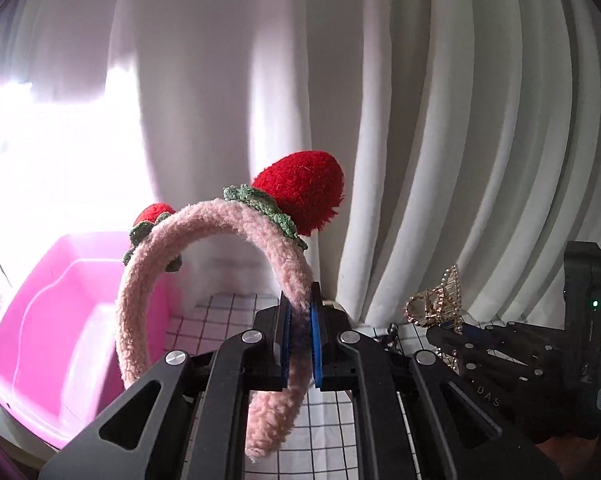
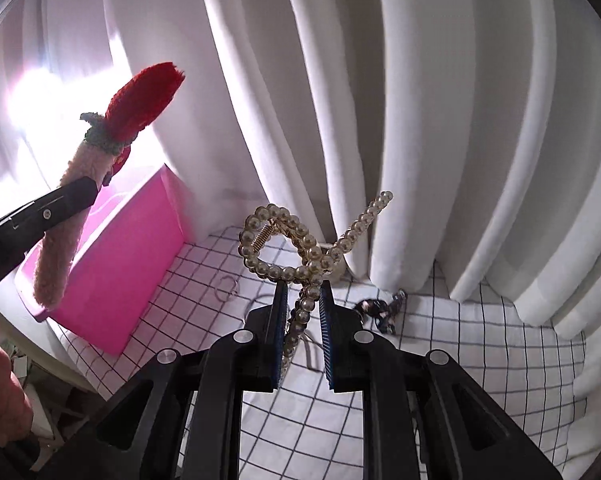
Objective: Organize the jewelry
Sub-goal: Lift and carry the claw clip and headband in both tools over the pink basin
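My left gripper (image 1: 300,300) is shut on a fluffy pink headband (image 1: 204,224) with two red strawberry ears, held in the air just right of a pink plastic bin (image 1: 60,320). My right gripper (image 2: 303,288) is shut on a pearl hair claw (image 2: 288,248), held above the checked cloth. In the right wrist view the headband (image 2: 72,216) and left gripper (image 2: 80,194) are at the left, over the pink bin (image 2: 132,264). In the left wrist view the right gripper (image 1: 440,330) holds the pearl claw (image 1: 436,300) at the right.
A white cloth with a dark grid (image 2: 480,360) covers the table. A dark patterned hair piece (image 2: 380,310) and a thin ring-shaped piece (image 2: 226,288) lie on it. White pleated curtains (image 2: 440,120) hang close behind. A hand (image 2: 0,380) shows at the lower left.
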